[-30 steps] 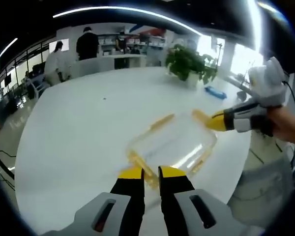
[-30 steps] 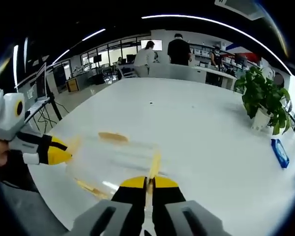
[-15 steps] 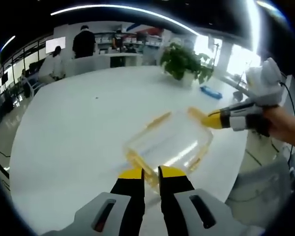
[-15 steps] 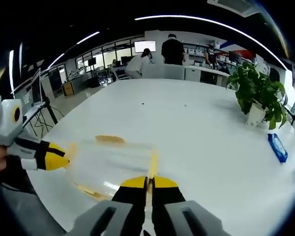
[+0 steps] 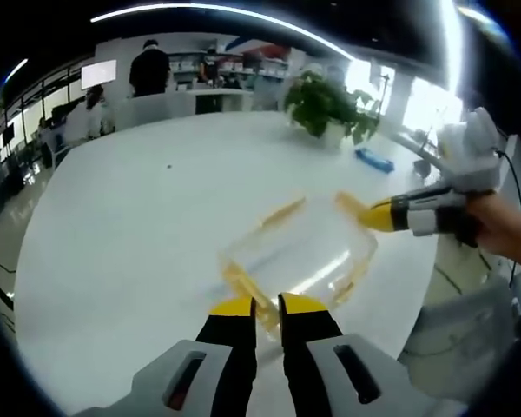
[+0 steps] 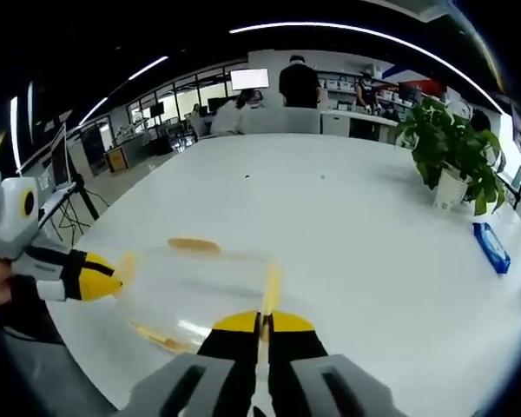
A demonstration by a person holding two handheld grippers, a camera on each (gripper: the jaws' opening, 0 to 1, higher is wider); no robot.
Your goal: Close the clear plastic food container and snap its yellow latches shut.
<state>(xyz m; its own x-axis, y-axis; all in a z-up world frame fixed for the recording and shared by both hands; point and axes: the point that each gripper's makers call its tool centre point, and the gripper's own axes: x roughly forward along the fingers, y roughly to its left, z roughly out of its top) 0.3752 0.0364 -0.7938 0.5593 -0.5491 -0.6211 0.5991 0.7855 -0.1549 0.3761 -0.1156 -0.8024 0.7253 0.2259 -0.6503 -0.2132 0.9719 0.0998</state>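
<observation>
Left gripper [image 5: 267,306], jaws nearly together with a narrow gap, is set at one short end of the clear container [image 5: 297,256]. Right gripper [image 6: 261,322], jaws pressed together, apparently on a yellow latch [image 6: 271,290], meets the opposite end. The container's long axis is thus spanned between both tongs on the white table [image 6: 356,226], each equally near.

Looks like an open-plan office: big white bench [image 6: 347,217], potted plant [image 6: 451,152], monitors [image 6: 247,80], probably shelves far back.
</observation>
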